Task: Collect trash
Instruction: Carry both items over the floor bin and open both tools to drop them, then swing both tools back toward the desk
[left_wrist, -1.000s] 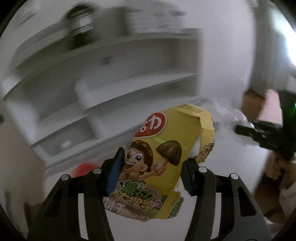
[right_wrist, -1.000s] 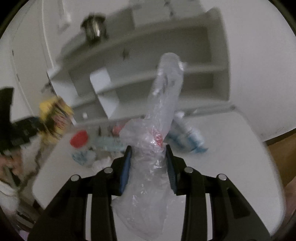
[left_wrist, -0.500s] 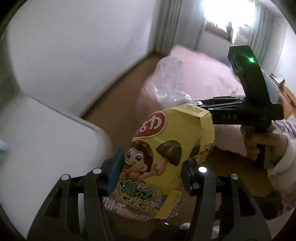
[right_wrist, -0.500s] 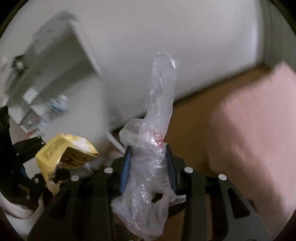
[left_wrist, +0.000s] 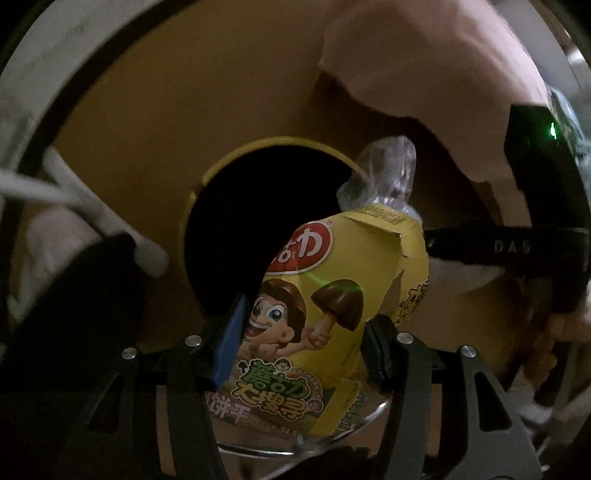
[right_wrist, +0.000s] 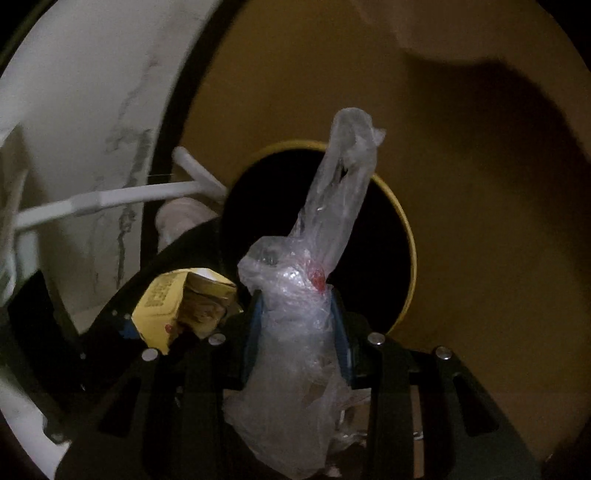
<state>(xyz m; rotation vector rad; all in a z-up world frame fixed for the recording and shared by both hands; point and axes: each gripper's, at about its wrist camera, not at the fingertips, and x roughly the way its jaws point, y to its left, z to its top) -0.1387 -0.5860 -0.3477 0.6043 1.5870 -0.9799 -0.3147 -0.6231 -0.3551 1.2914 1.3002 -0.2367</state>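
The left tongs (left_wrist: 299, 347) were clamped on a torn yellow snack box (left_wrist: 332, 295). The right tongs (right_wrist: 295, 332) were pinched on a crumpled clear plastic bag (right_wrist: 303, 314). Both items hung above a yellow-rimmed bin (right_wrist: 408, 258) on the floor.

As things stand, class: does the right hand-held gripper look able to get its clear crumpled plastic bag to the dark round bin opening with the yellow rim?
Probably yes. The right hand-held gripper holds the clear crumpled plastic bag over the dark round bin opening; nothing visibly blocks the way, though the yellow snack box sits close beside.
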